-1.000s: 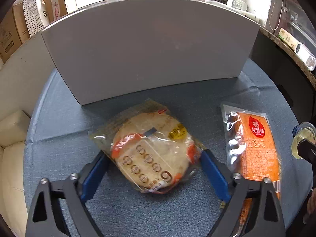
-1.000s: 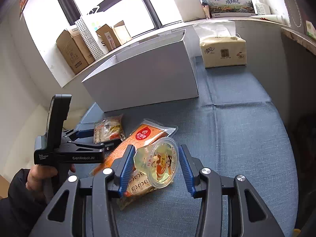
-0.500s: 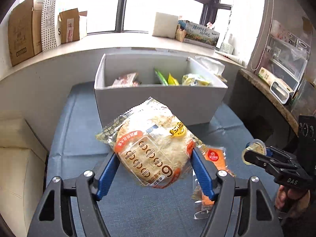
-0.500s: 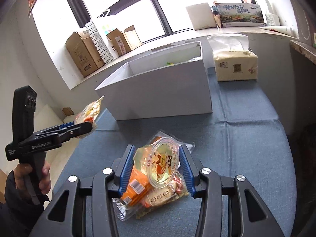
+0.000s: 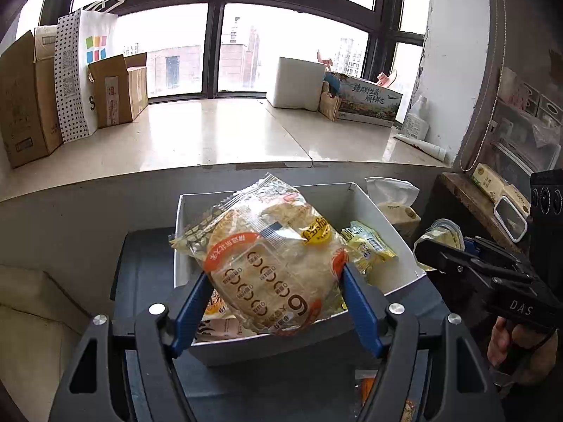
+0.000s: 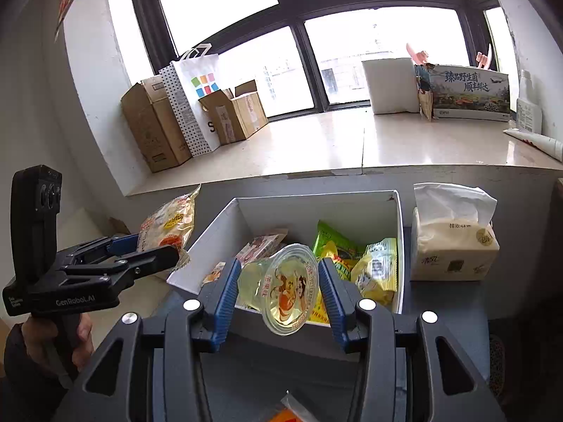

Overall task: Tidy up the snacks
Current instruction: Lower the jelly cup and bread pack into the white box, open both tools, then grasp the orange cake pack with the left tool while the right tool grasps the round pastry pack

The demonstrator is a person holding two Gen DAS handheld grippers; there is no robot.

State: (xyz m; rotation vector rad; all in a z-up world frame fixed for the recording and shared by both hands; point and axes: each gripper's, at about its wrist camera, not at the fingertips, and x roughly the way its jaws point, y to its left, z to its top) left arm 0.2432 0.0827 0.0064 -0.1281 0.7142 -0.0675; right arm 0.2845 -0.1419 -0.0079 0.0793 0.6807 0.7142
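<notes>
Writing I read: "GenRobot.AI" on my left hand-held gripper (image 5: 274,281), "DAS" on my right hand-held gripper (image 6: 278,288).
Left: squeezes the pancake bag (image 5: 271,263), jaws closed in a bit.
Right: shut tight on the jelly cup (image 6: 281,288).
Change: both now lifted off the tabletop, up by the white box (image 6: 399,246).

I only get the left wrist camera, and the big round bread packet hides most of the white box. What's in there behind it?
Observer: The right wrist view shows a green packet standing in the white box, next to the yellow packet.
Operator: What's on the cup's lid?
Observer: The jelly cup has a cartoon picture on its lid. The right gripper has its jaws shut on the cup's sides.
Operator: Is my bread over the box?
Observer: It seems not yet. From there the bread packet shows left of the box's left wall, in the left gripper, whose jaws have just been closing on it.
</notes>
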